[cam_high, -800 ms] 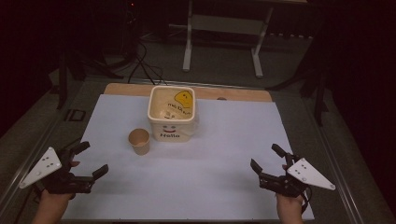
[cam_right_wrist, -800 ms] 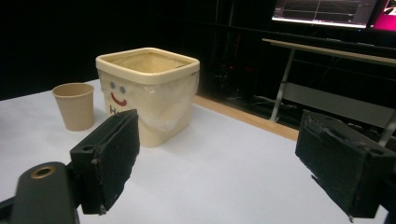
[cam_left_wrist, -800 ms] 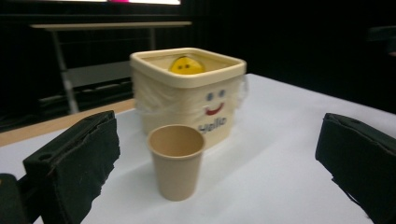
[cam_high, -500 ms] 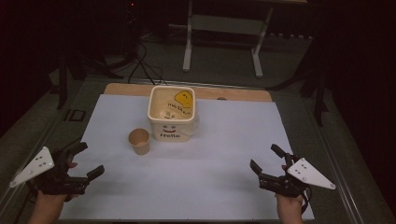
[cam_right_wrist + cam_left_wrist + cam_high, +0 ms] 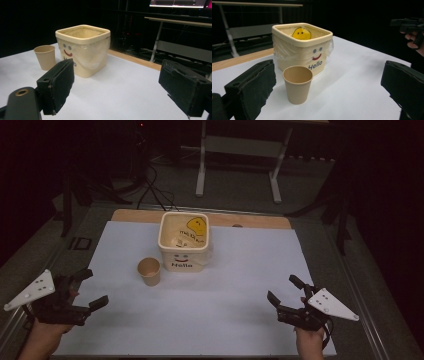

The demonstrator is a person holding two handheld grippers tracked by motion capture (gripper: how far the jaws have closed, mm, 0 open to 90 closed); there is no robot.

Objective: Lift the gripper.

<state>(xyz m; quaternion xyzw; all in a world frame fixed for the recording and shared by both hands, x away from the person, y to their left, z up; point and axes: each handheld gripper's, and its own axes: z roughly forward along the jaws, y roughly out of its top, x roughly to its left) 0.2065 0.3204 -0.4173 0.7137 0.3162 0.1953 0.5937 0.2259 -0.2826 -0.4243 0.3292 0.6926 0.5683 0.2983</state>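
We held the left gripper and right gripper spread wide and empty; the paper cup stood beside, perhaps touching, the cream bin.

Left gripper shifted since 0.8 s ago: pulled out toward the left edge of the surface half a second back, now sitting slightly further in and up again, near the left border of the white sheet. Grey plate tilted differently, pointing out to the left and lower than at first. Jaws spread wide, as before. Left hand moved along with it, low at the bottom-left corner of the high view.
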